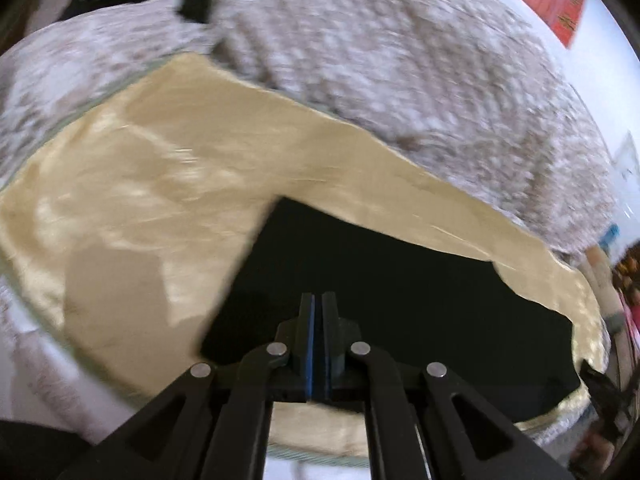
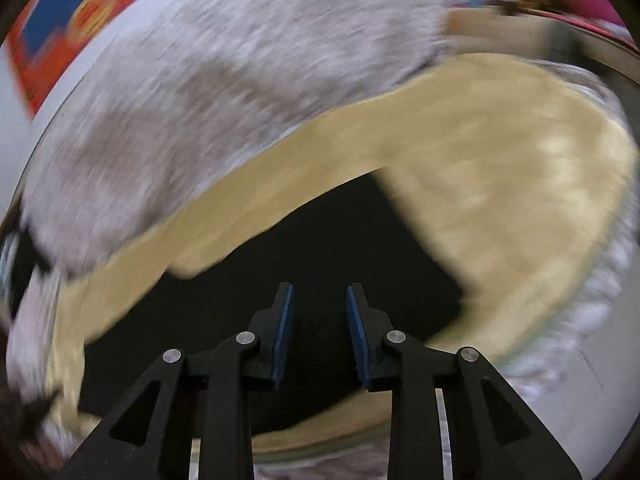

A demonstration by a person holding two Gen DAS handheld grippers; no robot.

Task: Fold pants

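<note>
Black pants [image 1: 400,280] lie flat on a cream satin cloth [image 1: 160,180] spread over a bed. My left gripper [image 1: 318,298] hovers over the near part of the pants with its blue pads pressed together; no fabric shows between them. In the right wrist view the same pants [image 2: 320,240] fill the middle, with the cream cloth [image 2: 500,160] around them. My right gripper [image 2: 320,290] stands over the pants with a clear gap between its fingers and nothing in that gap. Both views are blurred.
A grey-white patterned blanket [image 1: 400,60] [image 2: 240,60] covers the bed beyond the cloth. A black item [image 1: 196,0] lies on it at the far side. A red and blue poster [image 1: 560,4] [image 2: 60,28] hangs on the white wall.
</note>
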